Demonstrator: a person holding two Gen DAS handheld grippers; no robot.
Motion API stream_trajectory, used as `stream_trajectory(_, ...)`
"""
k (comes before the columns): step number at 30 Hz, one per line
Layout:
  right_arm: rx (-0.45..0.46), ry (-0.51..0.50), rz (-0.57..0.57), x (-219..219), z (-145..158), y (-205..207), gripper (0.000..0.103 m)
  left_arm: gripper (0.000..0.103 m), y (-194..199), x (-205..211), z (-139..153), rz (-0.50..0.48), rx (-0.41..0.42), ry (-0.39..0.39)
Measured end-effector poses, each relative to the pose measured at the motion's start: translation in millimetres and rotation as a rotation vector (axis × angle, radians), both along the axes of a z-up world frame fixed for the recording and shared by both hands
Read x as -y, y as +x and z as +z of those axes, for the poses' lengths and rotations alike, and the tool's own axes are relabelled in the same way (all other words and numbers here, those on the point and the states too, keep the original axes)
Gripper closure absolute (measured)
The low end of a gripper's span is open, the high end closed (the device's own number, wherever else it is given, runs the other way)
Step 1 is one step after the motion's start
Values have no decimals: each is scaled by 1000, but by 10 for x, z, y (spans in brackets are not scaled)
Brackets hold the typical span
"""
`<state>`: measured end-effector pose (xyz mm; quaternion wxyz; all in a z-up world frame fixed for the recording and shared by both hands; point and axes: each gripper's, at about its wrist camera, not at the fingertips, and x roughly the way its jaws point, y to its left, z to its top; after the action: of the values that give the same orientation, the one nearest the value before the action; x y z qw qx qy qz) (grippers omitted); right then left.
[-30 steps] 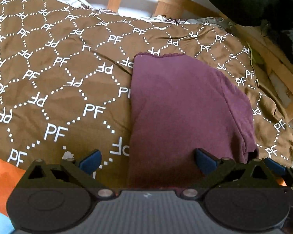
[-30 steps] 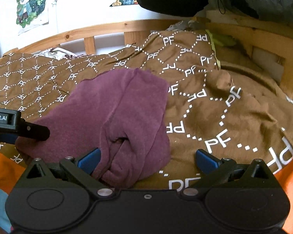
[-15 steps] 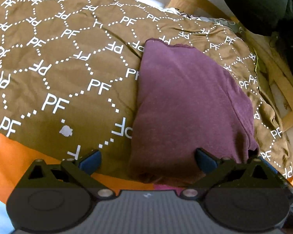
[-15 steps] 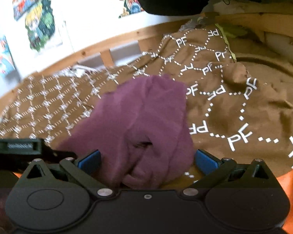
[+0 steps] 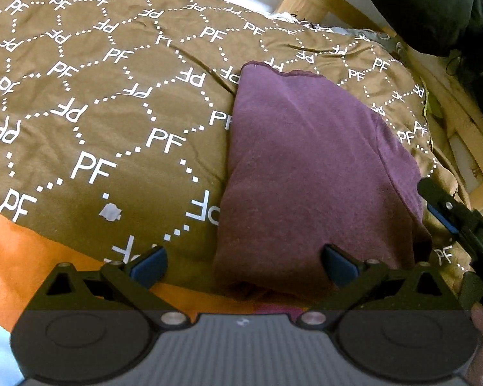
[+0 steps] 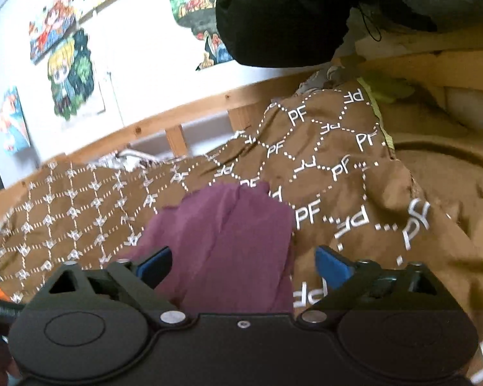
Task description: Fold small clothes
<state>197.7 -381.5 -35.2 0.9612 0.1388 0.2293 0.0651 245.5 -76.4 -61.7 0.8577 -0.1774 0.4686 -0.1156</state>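
Observation:
A maroon garment (image 5: 306, 160) lies folded into a long slab on the brown "PF" blanket (image 5: 112, 112). My left gripper (image 5: 244, 262) stands open at the slab's near end: its right pad rests over the cloth and its left pad over bare blanket. In the right wrist view the same garment (image 6: 228, 234) lies rumpled between the pads of my right gripper (image 6: 243, 263). Those jaws are closing, and the pads stand clear of the cloth. My right gripper (image 5: 450, 218) also shows at the right edge of the left wrist view, beside the garment's right side.
A wooden bed rail (image 6: 177, 119) runs behind the blanket, under a white wall with posters (image 6: 71, 77). A dark bundle of clothes (image 6: 289, 16) hangs at the upper right. An orange sheet (image 5: 32, 251) shows at the bed's near edge.
The right wrist view has swung up and rolled, and the garment's bunched near end has slid under the gripper. My right gripper's finger has come into the left view's right edge.

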Motion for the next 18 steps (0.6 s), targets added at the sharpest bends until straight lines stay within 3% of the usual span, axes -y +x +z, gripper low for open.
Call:
stream_trajectory(6,-13,-10,6,26,-105,76,59,0,-29,38,-2,6,17,23)
stream_trajectory(9,-7,-43,-6,-5,-134,64,75,0,-43,40,-3,0,24,29)
stream_trajectory(15,79,-257,74,-284,-78,-40,75,0,-42,48,-10,-3,26,33)
stream_trajectory(18,84,-293,80,-324,-79,-56,75,0,-49,57,-10,-4,32,38)
